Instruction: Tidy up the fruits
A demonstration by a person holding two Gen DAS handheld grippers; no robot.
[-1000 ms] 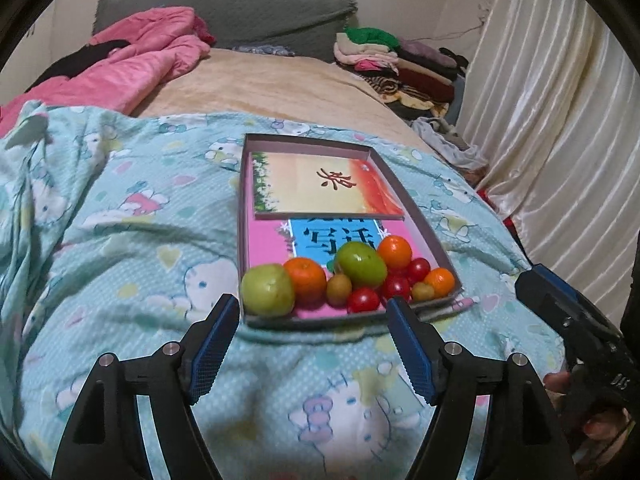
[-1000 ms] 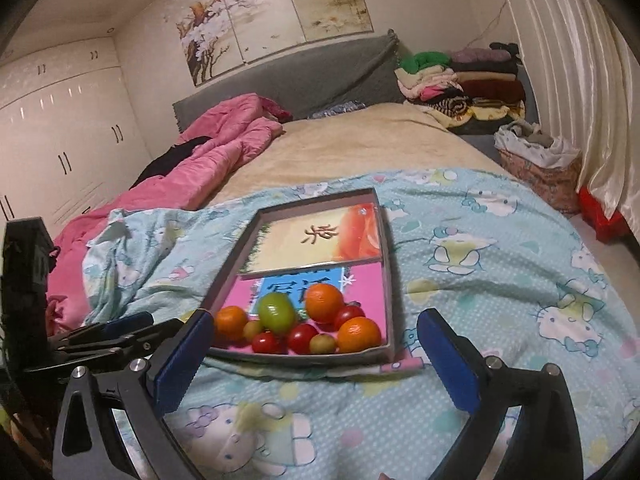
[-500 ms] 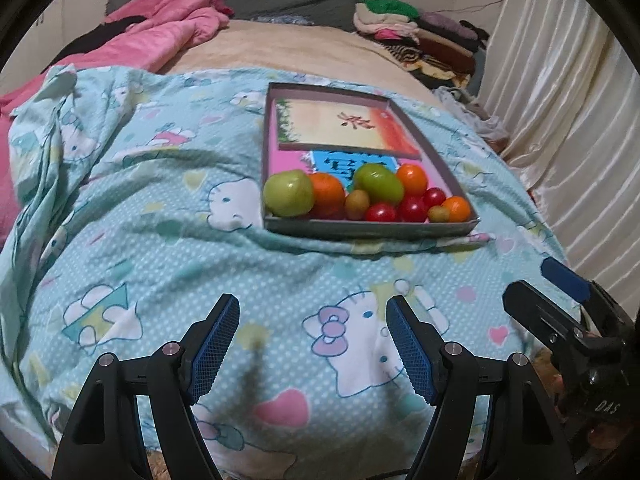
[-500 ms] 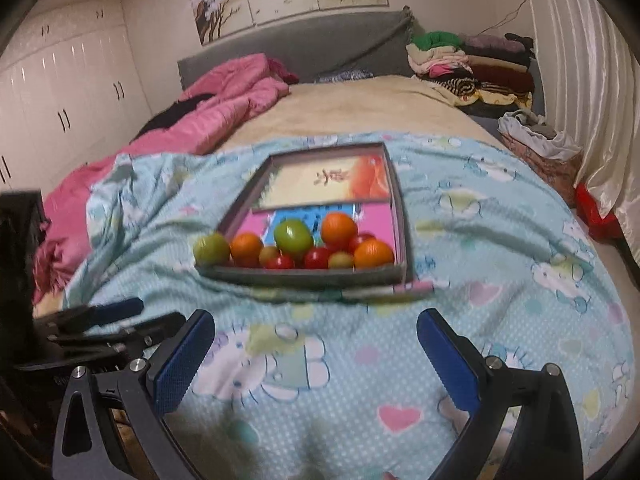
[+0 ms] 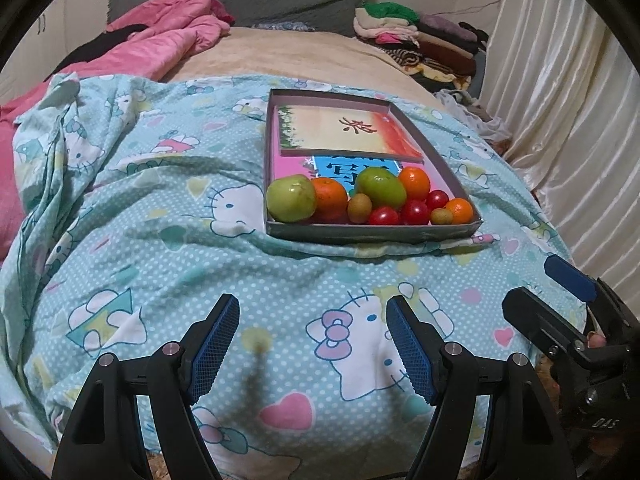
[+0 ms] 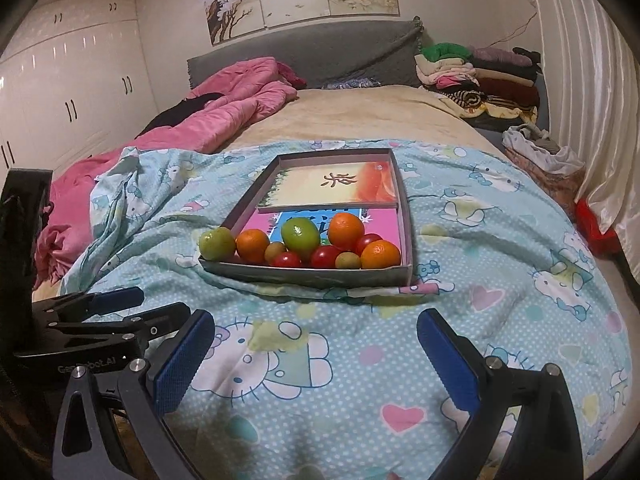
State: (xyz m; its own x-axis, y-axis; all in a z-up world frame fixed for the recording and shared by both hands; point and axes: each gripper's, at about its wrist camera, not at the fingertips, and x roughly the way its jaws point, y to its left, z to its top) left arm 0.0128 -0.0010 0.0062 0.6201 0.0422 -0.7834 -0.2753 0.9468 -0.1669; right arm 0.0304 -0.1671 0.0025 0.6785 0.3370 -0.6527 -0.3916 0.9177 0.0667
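Eleven or so fruits (image 5: 360,200) heaped together at the near end of a shallow box (image 5: 376,236), well ahead of the left gripper (image 5: 312,344) and a little toward its right finger; in the right wrist view the same pile (image 6: 300,248) straight out past the right gripper (image 6: 316,356), nearer its left finger. Among them: two green apples (image 5: 291,198), three oranges (image 5: 329,196), small red tomatoes (image 5: 415,212) and a few brownish-green small ones (image 5: 359,208), all mixed, touching, not grouped by kind. Far half of the box taken up by a printed card (image 5: 348,132), no fruit on it. None seen loose on the blue blanket (image 5: 160,240) between the fingers or to either side.

Both pairs of fingers spread wide and holding nothing, hanging low over the blanket, well short of the box. Right gripper also visible off beyond the right finger in the left wrist view, left one beyond the left finger in the right wrist view.

As to progress, two readings fit equally: fruits gathered into the box as the finished result, or a jumbled pile waiting to be sorted by kind or moved elsewhere. No second tray, bowl or marked spot in view to settle which. Hard to judge more than that: all fruit inside the box, bunched against its near wall, grippers empty and away from it
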